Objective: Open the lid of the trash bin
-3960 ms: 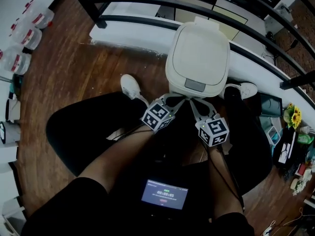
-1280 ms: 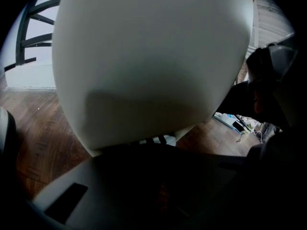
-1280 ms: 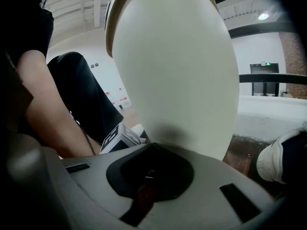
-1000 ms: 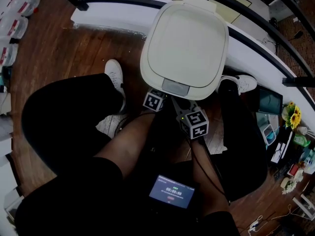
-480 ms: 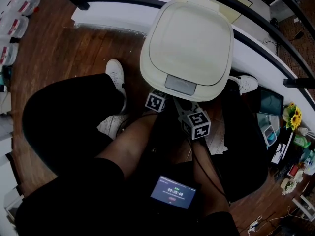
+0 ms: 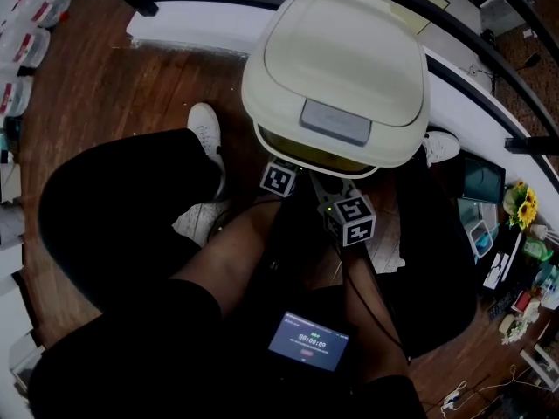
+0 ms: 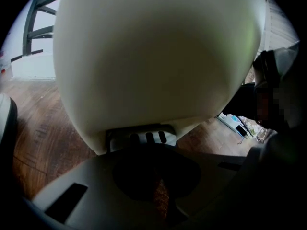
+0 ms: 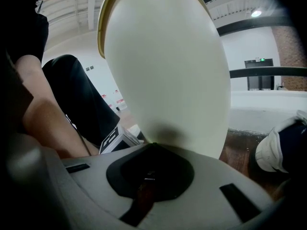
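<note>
The cream trash bin's lid (image 6: 336,59) is tilted up at its front, with a grey latch plate (image 6: 336,121) on top. Below that edge a gap shows the yellowish inner rim (image 6: 319,153). My left gripper (image 6: 281,175) and right gripper (image 6: 336,195) reach under the lid's front edge, which hides their tips. In the left gripper view the bin (image 7: 153,56) fills the frame, and the shut left gripper (image 7: 153,150) sits against a grey ribbed piece (image 7: 140,138). In the right gripper view the shut right gripper (image 8: 152,147) touches the cream shell (image 8: 168,66).
The person crouches over the bin, black-clad legs on both sides and white shoes (image 6: 206,129) (image 6: 441,145) on the wooden floor (image 6: 113,85). A white ledge with black railing (image 6: 201,11) runs behind the bin. A phone (image 6: 308,341) lies on the lap. Clutter lies at the right (image 6: 515,260).
Within the last second the lid's front edge has risen, opening a gap over the yellowish rim. Both grippers stay under that edge. Four seconds ago the lid lay flat.
</note>
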